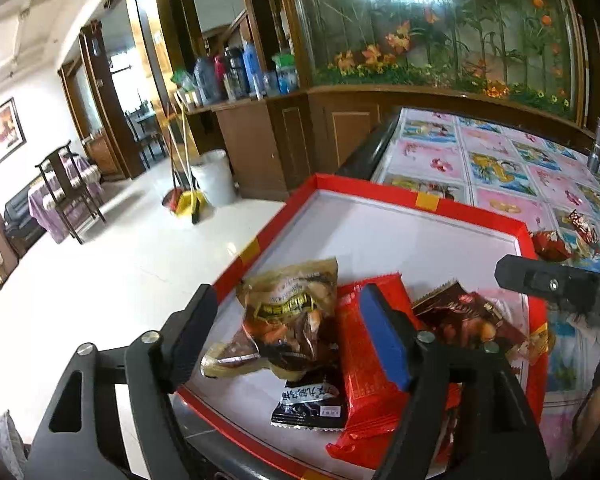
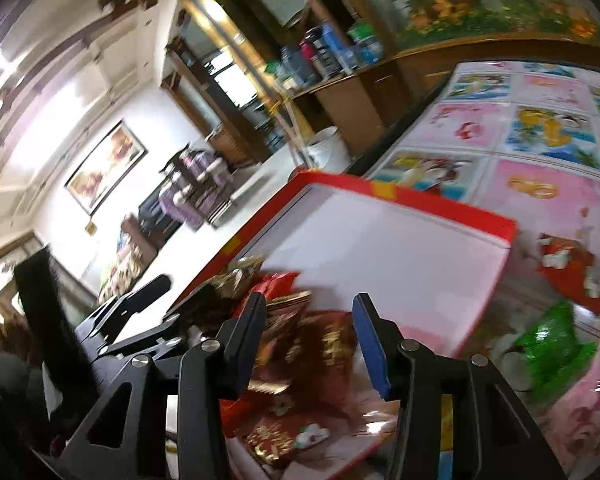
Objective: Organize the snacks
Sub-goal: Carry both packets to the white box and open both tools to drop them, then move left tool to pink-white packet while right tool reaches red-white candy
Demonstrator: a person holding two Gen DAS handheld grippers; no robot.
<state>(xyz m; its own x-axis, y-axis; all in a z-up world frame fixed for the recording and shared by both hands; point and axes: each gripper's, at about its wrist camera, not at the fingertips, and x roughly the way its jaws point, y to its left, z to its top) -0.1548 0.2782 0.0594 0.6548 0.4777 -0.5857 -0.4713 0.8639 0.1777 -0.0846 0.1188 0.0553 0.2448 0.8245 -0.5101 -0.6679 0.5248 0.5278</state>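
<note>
Snack packet [image 1: 290, 312] between left gripper [image 1: 288, 320] jaws.

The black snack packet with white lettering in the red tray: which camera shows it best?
The left wrist view. There the black snack packet lies sharp in the red tray, partly under a tan packet and beside a red packet. In the blurred right wrist view I cannot make it out.

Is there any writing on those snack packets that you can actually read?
Black packet in the red-rimmed tray: white Chinese characters, upside down, not legible.
Tan see-through packet: yellow and white print, too crumpled.
Long red wrapper: fine print, too small.
Dark red packet: gold characters, blurred.
</note>
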